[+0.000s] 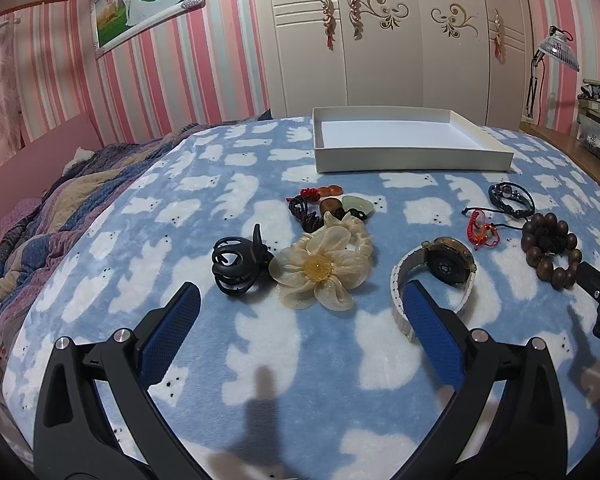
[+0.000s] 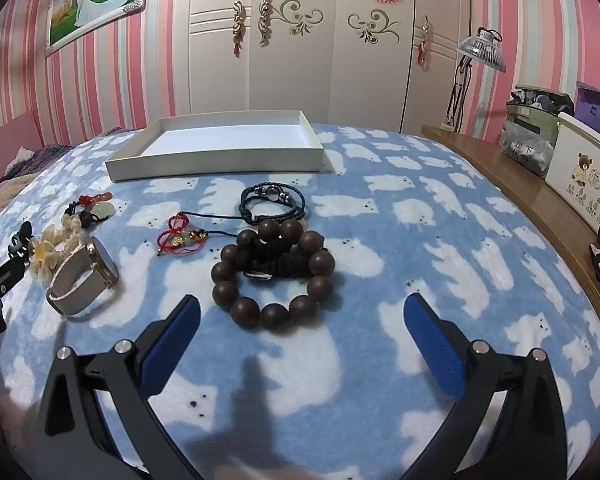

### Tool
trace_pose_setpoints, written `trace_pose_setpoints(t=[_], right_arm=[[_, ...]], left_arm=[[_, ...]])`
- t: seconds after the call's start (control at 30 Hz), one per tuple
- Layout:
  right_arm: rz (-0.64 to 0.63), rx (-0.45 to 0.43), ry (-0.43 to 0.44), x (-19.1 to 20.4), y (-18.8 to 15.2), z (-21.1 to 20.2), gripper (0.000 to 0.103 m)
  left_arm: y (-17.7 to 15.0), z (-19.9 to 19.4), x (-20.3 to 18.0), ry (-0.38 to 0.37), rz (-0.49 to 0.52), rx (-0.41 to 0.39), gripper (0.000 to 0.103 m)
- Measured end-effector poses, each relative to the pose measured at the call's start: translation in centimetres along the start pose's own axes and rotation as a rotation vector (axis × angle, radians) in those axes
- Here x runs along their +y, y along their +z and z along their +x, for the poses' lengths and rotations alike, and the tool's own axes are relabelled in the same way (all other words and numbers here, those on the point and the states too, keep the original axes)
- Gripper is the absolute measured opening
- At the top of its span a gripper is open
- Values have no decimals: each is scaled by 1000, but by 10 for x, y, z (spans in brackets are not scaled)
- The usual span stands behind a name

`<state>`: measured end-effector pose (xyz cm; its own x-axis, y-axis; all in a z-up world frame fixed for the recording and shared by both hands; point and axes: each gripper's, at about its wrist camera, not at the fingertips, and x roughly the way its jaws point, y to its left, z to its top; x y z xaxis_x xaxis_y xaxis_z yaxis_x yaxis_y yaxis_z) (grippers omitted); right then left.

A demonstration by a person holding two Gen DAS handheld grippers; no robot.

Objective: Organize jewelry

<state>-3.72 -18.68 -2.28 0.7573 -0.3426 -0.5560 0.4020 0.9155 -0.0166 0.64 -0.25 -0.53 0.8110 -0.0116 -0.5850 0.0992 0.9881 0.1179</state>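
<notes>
**A:** What lies under your tools?

**B:** A bed, spread with a fleecy blue blanket (image 1: 332,344) printed with white bears; pink striped wallpaper and a cream wardrobe (image 1: 400,40) stand behind. At the far edge rests a shallow white cardboard tray (image 1: 414,158), rectangular, nothing in it.

**A:** And the jewelry?

**B:** All loose on the blanket, near side of the tray. Before your left hand-held gripper (image 1: 300,312): a black plastic claw clip (image 1: 236,266), touching a gauzy cream fabric flower (image 1: 320,268) with an amber centre; a round-faced watch (image 1: 440,272) on a pale mesh band. Before your right hand-held gripper (image 2: 302,316): a bracelet of round dark wooden beads (image 2: 274,272), a braided dark cord bracelet (image 2: 272,200), a red knotted string charm (image 2: 180,236).

**A:** The grippers themselves?

**B:** Both spread wide, blue textured pads apart, gripping nothing.
</notes>
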Motion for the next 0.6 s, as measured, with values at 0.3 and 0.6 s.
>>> trace_pose_setpoints(t=[0.3, 0.6], right_arm=[[-7, 4, -4, 1, 1, 1, 101], [-5, 1, -6, 0, 2, 1, 101]], left_arm=[[0, 0, 0, -3, -2, 1, 100], [0, 0, 0, -6, -4, 3, 100]])
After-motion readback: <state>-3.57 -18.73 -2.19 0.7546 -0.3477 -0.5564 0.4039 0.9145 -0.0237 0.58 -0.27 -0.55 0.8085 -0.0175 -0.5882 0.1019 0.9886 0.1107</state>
